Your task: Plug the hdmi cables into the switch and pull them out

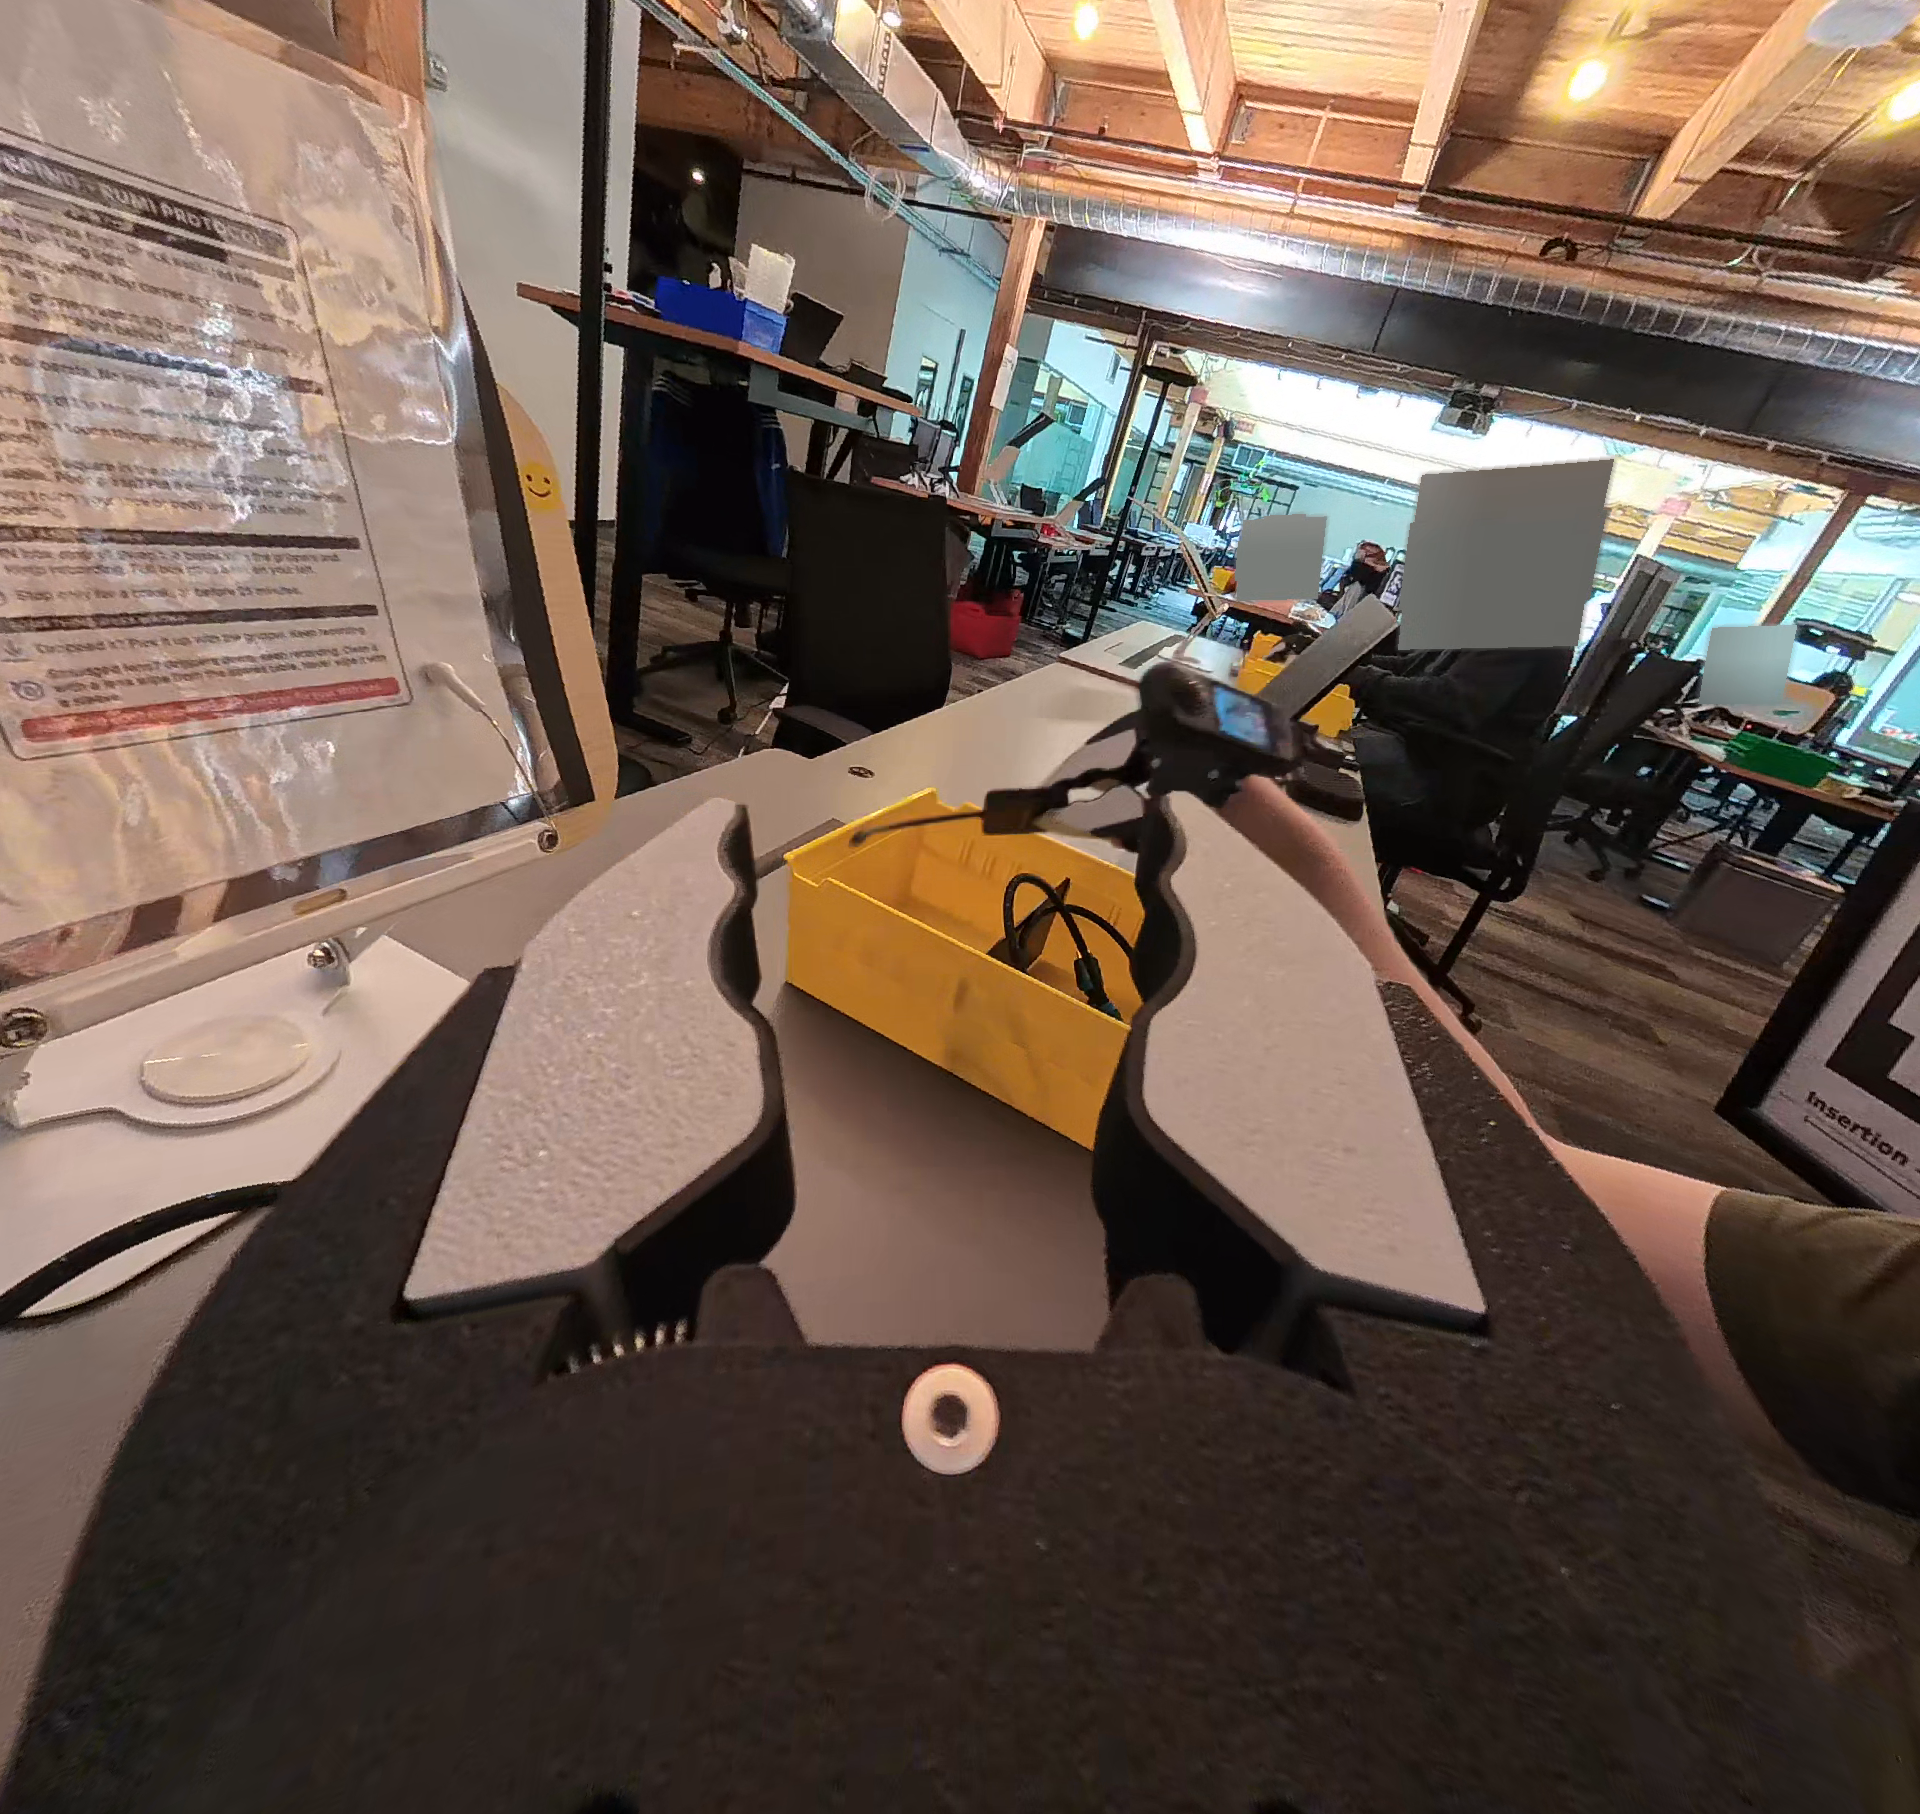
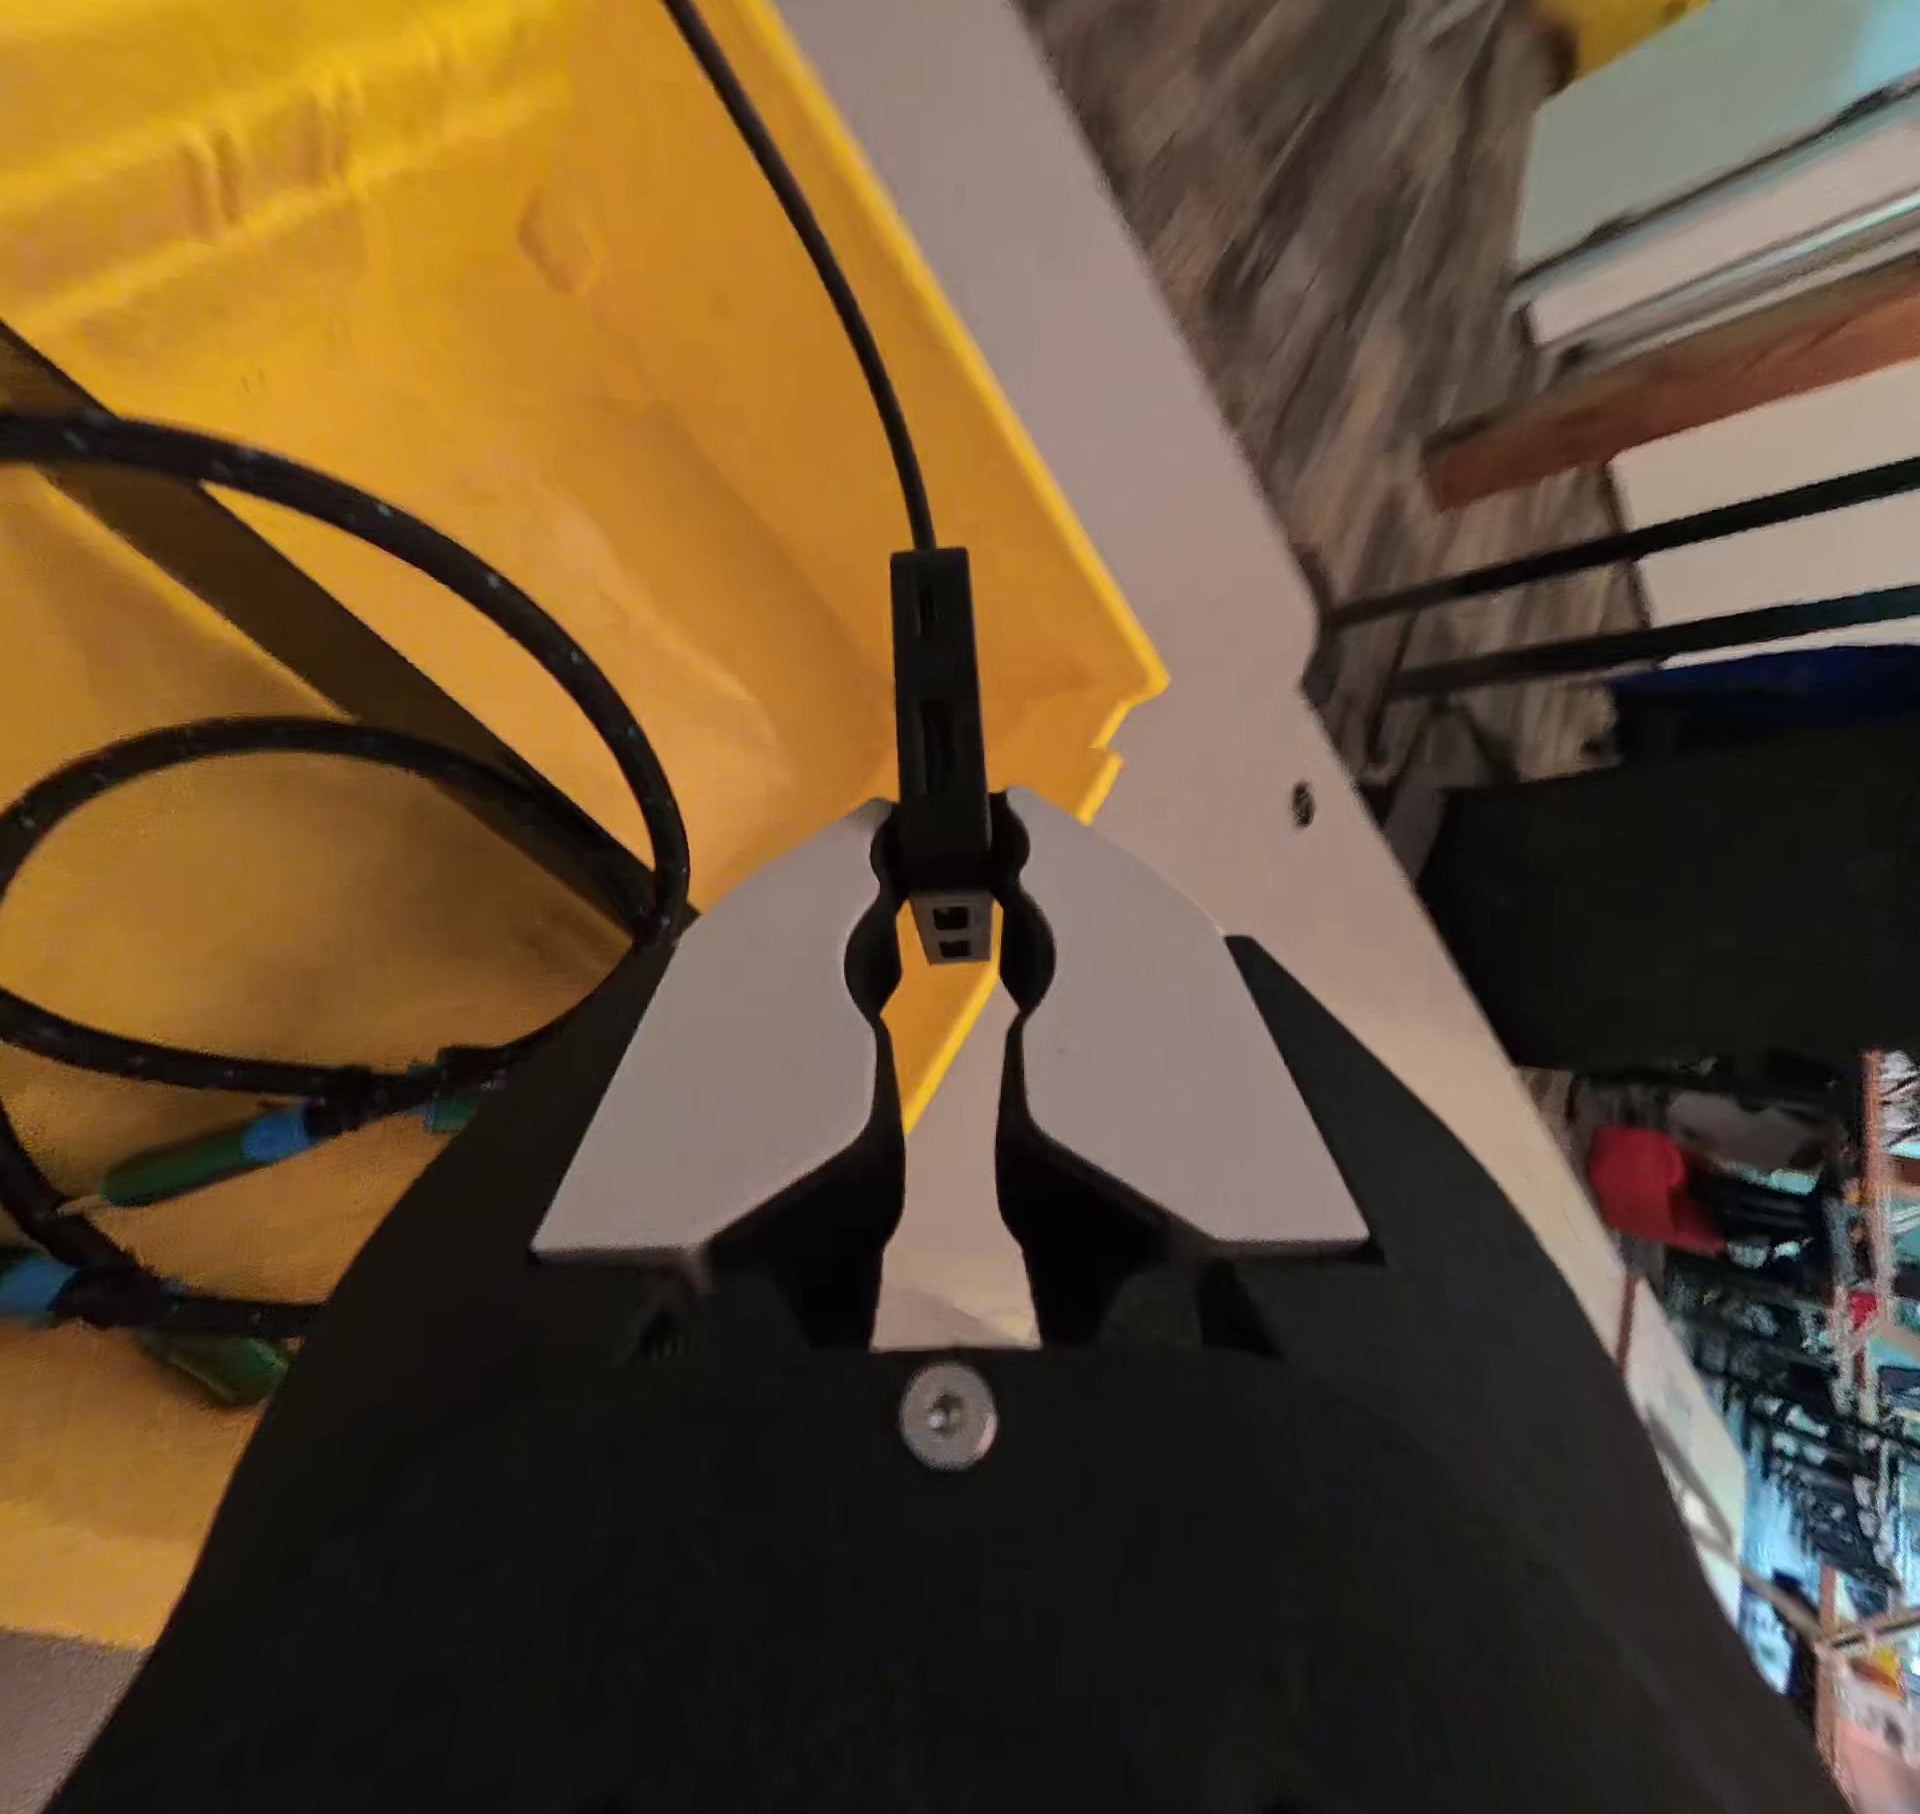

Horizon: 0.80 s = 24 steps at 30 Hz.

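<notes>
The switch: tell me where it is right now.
The switch is pinched in the right gripper, held above the right edge of the yellow bin; in the left wrist view it hangs over the bin's far rim.

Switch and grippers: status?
Right gripper shut on switch, lifted over yellow bin. Left gripper open, empty, short of bin. HDMI cables coiled in bin, unplugged. Nothing blocking.

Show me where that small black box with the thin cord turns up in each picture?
Left wrist view: the black box hangs above the yellow bin, pinched by the far right gripper.
Right wrist view: the black box sits at centre, clamped between the right gripper's tips, cord running up.
Shared landmark: the yellow bin holding coiled cables.
</notes>
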Available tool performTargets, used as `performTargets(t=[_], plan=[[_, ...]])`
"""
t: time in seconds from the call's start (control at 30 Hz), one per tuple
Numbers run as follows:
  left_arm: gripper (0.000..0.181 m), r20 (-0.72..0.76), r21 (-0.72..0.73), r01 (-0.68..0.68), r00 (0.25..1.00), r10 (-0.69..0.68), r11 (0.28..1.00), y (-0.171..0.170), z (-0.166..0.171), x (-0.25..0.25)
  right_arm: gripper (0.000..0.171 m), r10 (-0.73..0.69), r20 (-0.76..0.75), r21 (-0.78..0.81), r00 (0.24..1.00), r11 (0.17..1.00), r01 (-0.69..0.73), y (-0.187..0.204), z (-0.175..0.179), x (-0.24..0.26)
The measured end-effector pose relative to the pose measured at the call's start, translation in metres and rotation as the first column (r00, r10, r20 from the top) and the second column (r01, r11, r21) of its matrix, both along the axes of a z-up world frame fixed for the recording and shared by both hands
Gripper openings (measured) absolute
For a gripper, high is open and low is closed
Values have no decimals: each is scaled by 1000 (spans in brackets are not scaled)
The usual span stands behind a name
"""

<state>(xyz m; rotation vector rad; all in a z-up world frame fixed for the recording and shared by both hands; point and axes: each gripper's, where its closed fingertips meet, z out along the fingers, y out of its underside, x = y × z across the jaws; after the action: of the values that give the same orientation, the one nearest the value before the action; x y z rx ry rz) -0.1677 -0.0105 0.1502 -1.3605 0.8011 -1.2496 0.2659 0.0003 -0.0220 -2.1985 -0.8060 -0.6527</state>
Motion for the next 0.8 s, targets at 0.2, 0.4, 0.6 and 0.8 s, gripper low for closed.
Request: performTargets(t=[0.2,0.4,0.6,0.8], plan=[[68,-32,-12,19,999,-19,1000,-4,-5,5,16,-213,34,-313,976,926,213,-4,-58,18],[69,-73,-16,19,997,-20,1000,-4,-8,5,26,-198,32,-295,980,935,199,8,-64,10],[72,-212,74,-135,966,148,988,13,-3,-38,39,-209,-15,-73,978,976,207,-14,7,12],[61,-635,373,-360,572,518,855,56,-59,-147,36,-26,-118,339,993,938,65,-34,111,-35]])
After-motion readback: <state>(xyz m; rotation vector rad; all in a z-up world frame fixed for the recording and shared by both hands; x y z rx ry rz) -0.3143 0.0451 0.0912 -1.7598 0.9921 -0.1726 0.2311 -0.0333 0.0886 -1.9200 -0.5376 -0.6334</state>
